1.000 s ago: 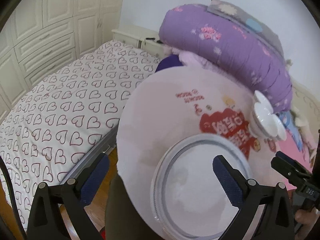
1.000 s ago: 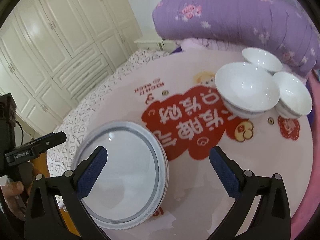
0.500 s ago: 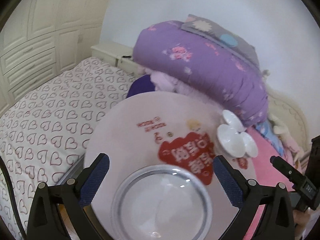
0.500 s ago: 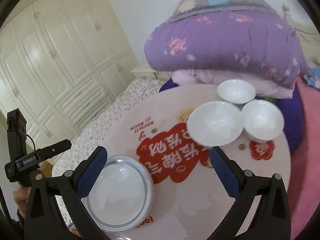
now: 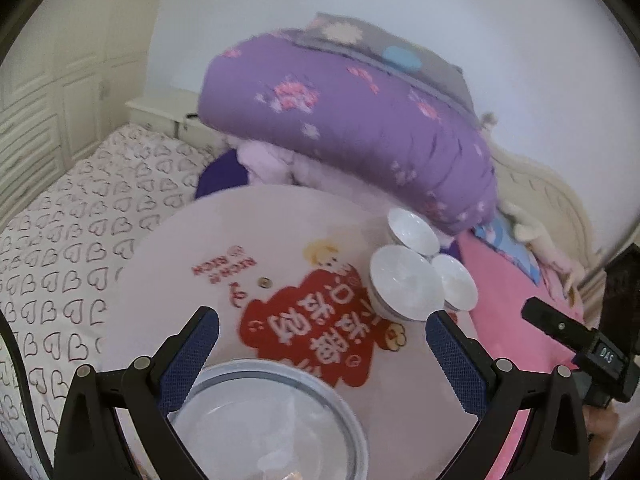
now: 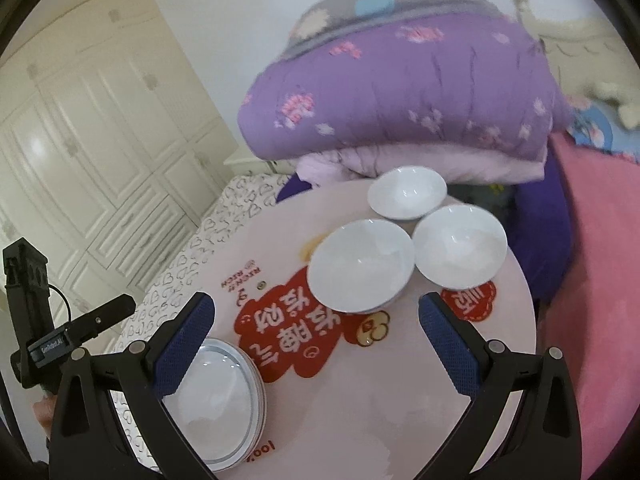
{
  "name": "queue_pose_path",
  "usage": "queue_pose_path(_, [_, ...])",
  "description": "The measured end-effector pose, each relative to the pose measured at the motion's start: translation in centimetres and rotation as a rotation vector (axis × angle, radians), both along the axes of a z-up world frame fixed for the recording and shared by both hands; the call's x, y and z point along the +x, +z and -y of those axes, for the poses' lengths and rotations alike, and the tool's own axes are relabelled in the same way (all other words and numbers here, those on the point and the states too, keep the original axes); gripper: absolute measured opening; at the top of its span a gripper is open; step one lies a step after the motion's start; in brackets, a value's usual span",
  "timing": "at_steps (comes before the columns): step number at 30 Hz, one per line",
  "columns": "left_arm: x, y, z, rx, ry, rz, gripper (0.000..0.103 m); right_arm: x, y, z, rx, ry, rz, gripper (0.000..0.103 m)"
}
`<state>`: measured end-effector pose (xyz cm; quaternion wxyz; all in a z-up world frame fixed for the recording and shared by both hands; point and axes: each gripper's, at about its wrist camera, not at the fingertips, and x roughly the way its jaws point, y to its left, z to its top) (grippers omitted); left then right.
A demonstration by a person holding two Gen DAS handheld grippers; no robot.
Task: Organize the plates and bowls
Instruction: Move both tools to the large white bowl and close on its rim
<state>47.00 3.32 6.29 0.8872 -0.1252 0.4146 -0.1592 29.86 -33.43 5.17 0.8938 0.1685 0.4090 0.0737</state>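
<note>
A round pink table (image 5: 168,276) (image 6: 360,408) with a red printed sign holds a stack of white plates with blue-grey rims (image 5: 268,424) (image 6: 220,404) at its near left edge. Three white bowls cluster at the far right: a large one (image 5: 406,280) (image 6: 362,266) and two smaller ones (image 6: 460,256) (image 6: 406,192). My left gripper (image 5: 320,354) is open and empty above the plate stack. My right gripper (image 6: 316,338) is open and empty above the table, between plates and bowls.
A folded purple quilt (image 5: 360,128) (image 6: 400,88) lies on bedding behind the table. A heart-print mattress (image 5: 64,240) is on the left, pink bedding (image 6: 600,280) on the right, white wardrobes (image 6: 80,152) on the far left.
Both grippers have pulled back and up from the table. The plates and bowls look smaller and sit lower in view. Both grippers stay open.
</note>
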Motion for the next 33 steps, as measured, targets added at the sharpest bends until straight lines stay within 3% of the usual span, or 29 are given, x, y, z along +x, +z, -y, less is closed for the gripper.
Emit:
queue_pose_path(7, [5.5, -1.9, 3.9, 0.019, -0.069, -0.086, 0.102, 1.5, -4.0, 1.3, 0.070, -0.019, -0.121, 0.103])
queue_pose_path(11, [8.7, -3.6, 6.2, 0.036, -0.098, -0.138, 0.102, 2.8, -7.1, 2.4, 0.164, -0.039, -0.202, 0.103])
queue_pose_path(20, [14.8, -7.4, 9.8, 0.041, -0.123, -0.244, 0.100, 6.5, -10.3, 4.1, 0.214, -0.099, -0.273, 0.090])
queue_pose_path(23, [16.6, -8.8, 10.9, 0.039, -0.122, -0.272, 0.096, 7.4, -10.9, 4.2, 0.220, -0.107, -0.286, 0.084])
queue_pose_path(28, [19.2, -11.1, 12.4, 0.020, -0.133, -0.334, 0.079, 8.5, -11.5, 4.3, 0.230, -0.111, -0.300, 0.075])
queue_pose_path(33, [21.1, -12.7, 13.5, 0.010, -0.133, -0.370, 0.071, 9.3, -11.8, 4.4, 0.222, -0.117, -0.301, 0.061])
